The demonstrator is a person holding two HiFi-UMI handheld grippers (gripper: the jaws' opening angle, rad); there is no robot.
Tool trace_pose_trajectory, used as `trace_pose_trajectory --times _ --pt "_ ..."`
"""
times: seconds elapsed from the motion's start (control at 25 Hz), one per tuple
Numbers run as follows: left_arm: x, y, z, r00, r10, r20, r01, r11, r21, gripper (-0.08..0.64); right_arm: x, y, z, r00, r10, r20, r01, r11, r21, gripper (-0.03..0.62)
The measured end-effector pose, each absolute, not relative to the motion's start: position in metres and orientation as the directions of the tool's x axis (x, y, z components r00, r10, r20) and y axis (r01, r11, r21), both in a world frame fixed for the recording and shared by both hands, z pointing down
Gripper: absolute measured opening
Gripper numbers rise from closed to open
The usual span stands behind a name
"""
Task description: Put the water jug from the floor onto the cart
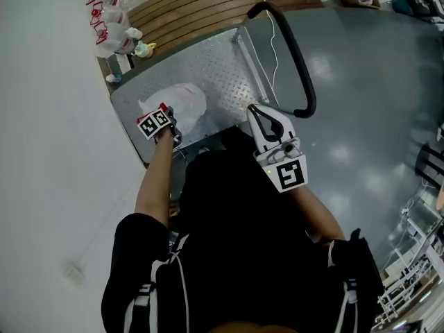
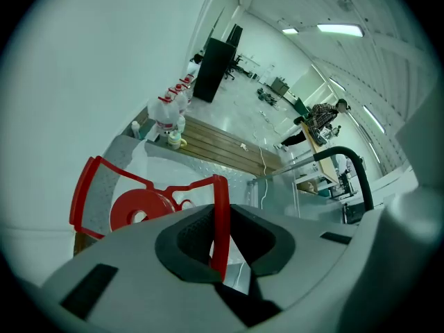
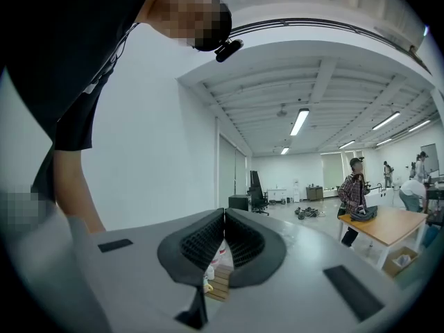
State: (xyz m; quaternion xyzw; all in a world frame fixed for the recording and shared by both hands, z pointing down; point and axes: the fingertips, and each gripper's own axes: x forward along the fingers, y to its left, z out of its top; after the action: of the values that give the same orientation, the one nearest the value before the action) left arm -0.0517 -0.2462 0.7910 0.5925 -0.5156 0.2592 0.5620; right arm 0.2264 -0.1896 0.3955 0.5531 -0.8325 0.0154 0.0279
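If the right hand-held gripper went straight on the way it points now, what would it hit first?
Nothing close, it seems: past the right hand-held gripper lies open room, with a black cabinet far off. Depth is hard to judge.

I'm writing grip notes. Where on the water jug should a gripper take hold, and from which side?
Take the red handle over the cap, coming from above: its thin raised strap fits between jaws, as the left gripper shows, while the water jug itself is wide and rounded.
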Motion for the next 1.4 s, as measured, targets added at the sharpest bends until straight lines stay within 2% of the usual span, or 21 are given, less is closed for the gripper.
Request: trace_pose_trajectory --times 0.32,0.48,0.64,0.84,1.12,1.28,1.4 --pt "-0.004 -0.245 0.789 0.462 -0.286 0.839 -0.851 0.124 0.511 0.069 0.235 -0.201 0.396 -0.408 -0.910 0.071 -0.913 0.408 -0.016 0.018" --pt "0.008 -0.247 0.778 0.488 -0.303 0.818 -0.851 0.044 0.524 0.076 0.231 -0.202 0.404 -0.439 -0.894 0.093 -0.898 0.440 -0.016 0.018" --pt "0.009 -0.244 0.749 0.532 -0.380 0.756 -0.826 -0.035 0.563 0.075 0.220 -0.213 0.410 -0.472 -0.878 0.081 -0.881 0.468 -0.068 0.019" --pt "0.010 -0.223 0.694 0.615 -0.498 0.611 -0.742 -0.103 0.662 0.075 0.171 -0.208 0.393 -0.578 -0.816 0.017 -0.813 0.574 -0.093 0.020" --pt "-0.018 -0.187 0.606 0.570 -0.659 0.490 -0.780 -0.248 0.575 0.026 0.118 -0.189 0.385 -0.584 -0.811 0.029 -0.809 0.580 -0.094 0.018" --pt "-0.032 -0.167 0.548 0.557 -0.729 0.398 -0.799 -0.340 0.496 0.020 0.090 -0.176 0.392 -0.603 -0.795 0.067 -0.796 0.593 -0.121 0.019" --pt "-0.044 -0.157 0.510 0.514 -0.785 0.346 -0.834 -0.363 0.416 0.018 0.071 -0.172 0.385 -0.613 -0.787 0.065 -0.790 0.608 -0.083 0.018"
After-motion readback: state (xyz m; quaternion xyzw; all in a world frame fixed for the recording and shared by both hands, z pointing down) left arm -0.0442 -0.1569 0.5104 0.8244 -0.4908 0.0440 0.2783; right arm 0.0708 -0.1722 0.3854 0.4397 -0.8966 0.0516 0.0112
